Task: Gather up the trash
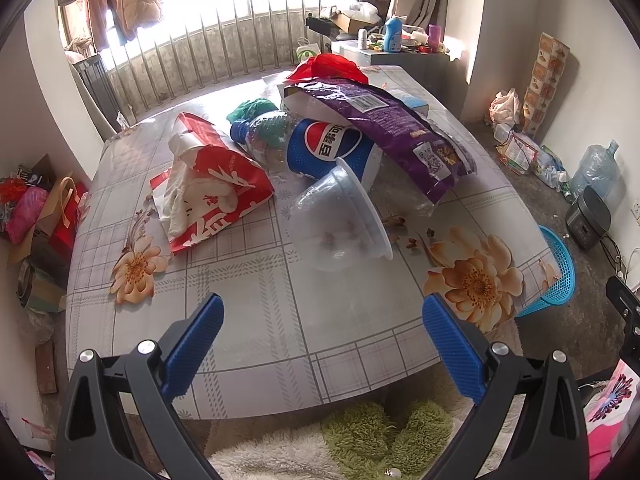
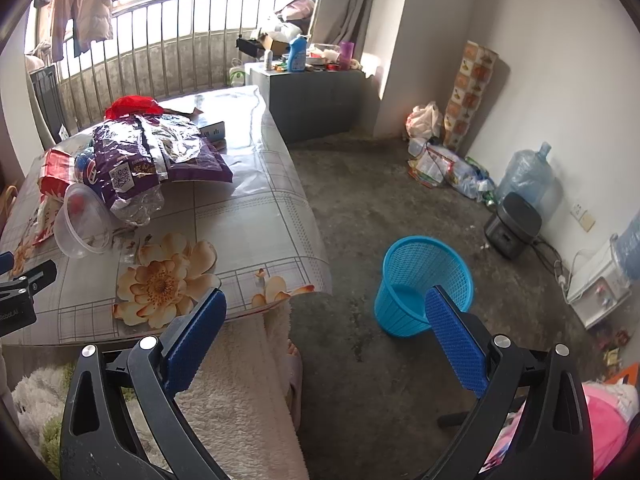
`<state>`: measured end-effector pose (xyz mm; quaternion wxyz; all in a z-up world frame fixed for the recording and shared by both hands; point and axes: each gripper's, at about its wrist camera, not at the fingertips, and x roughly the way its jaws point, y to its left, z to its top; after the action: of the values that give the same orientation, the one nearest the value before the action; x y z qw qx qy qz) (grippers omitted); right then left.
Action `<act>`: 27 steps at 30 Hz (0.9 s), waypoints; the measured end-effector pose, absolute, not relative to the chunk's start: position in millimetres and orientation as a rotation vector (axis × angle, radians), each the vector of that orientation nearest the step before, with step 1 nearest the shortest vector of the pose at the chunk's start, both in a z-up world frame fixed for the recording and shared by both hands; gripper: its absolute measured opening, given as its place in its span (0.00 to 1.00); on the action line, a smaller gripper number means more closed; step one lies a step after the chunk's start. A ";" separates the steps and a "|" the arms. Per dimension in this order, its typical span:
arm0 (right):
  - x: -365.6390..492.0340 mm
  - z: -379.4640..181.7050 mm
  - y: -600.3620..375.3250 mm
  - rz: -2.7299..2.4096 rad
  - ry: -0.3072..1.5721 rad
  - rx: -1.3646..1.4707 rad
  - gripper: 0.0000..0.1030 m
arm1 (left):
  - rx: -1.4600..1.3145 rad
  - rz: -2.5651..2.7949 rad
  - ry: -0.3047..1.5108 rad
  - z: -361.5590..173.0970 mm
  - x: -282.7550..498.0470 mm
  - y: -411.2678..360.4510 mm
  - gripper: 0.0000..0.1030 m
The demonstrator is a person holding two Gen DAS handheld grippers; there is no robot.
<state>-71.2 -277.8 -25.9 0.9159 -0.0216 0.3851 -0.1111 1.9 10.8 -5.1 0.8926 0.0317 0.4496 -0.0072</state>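
**Both grippers released, trash piled on table, bin on floor**

Table [image 1: 248, 320]: floral/plaid plastic cover, takes up most of the left wrist view. All the trash sits in one cluster toward its far half.

Blue mesh bin [image 2: 424, 280]: upright on the concrete floor, off the table's near right corner, apart from the table edge. Looks empty from the right wrist view. In the left view only part of it shows past the table corner.

Pile, biggest first:
- Purple snack bag [image 1: 400, 128]: lies tilted over the top of the pile, foil inside visible from the right side; its lower end reaches the table.
- Red-and-white paper bag [image 1: 216, 184]: on its side, left of the pile, crumpled white paper in its mouth.
- Pepsi bottle [image 1: 320, 148]: clear plastic, blue label, lying on its side under the purple bag, cap end toward the red-and-white bag.
- Clear plastic tub [image 1: 336, 224]: tipped on its side, nearest to the grippers, leaning against the bottle.
- Red plastic bag [image 1: 328, 66] behind the pile; green crumpled bag [image 1: 252, 110] beside the bottle's cap end.
- Small brown scraps [image 1: 404, 232] on the cover just right of the tub.

Left gripper [image 1: 322, 316]: blue pads spread wide, holding nothing, over the table's near edge, short of the tub.

Right gripper [image 2: 324, 312]: also spread wide, empty, off the table's near corner, with the bin behind its right pad.
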 end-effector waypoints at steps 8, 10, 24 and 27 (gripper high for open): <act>-70.6 -26.2 -277.8 -0.229 0.791 -0.046 0.92 | 0.067 -0.012 0.936 -5.5 1.7 12.4 0.95; -70.9 -25.8 -277.6 -0.229 0.792 -0.045 0.92 | 0.067 -0.011 0.935 -5.5 1.8 12.3 0.95; -65.7 -26.4 -271.0 -0.223 0.788 -0.054 0.92 | 0.064 -0.005 0.934 -5.8 2.6 15.0 0.95; -65.5 -26.6 -269.7 -0.224 0.788 -0.055 0.92 | 0.065 -0.005 0.935 -5.9 2.6 15.0 0.95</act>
<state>-65.5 -269.7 -26.6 0.9169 -0.0269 0.3832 -0.1087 2.6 15.0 -5.9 0.8923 0.0311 0.4504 -0.0025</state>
